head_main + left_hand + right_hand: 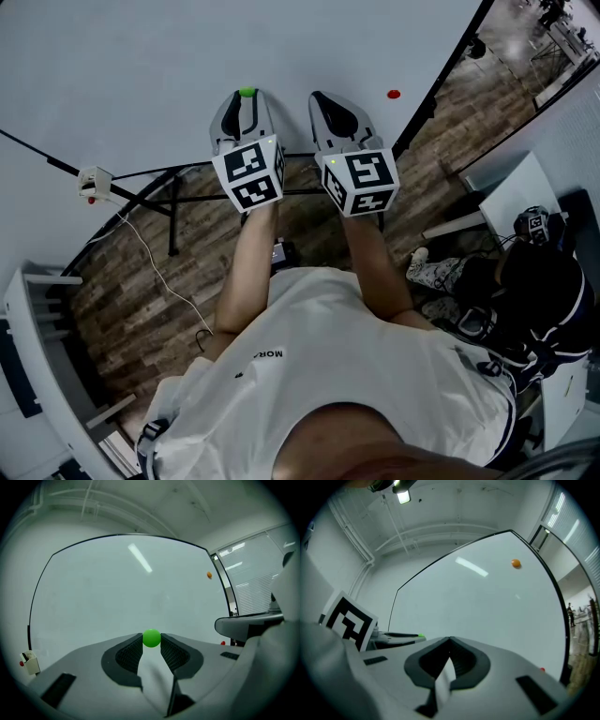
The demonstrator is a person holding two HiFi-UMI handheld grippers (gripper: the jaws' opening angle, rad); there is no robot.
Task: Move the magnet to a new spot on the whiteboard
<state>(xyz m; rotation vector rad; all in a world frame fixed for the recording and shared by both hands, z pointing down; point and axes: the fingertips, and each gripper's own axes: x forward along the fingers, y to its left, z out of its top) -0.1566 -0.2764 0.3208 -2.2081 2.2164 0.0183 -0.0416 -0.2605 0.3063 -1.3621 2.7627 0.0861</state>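
Nearest the head camera is the person's white shirt point(328, 375), with both bare forearms reaching out toward the whiteboard point(141, 75). Each hand holds a gripper level, the two side by side with their marker cubes facing up.

Left gripper point(246, 103): its jaws are clenched on the green magnet point(151, 638), a small round ball pinched at the very tips, a ribbed pad pressing on either side. It sits right at the board's face, low on the white surface (whether it touches the board cannot be told).

Right gripper point(449, 641): jaws closed, tips meeting, nothing between them.

An orange magnet point(515, 563) sticks to the board high up near its right edge, well apart from both grippers. At the board's left edge hangs a small white holder point(29, 662). Wood floor point(141, 300) lies below.
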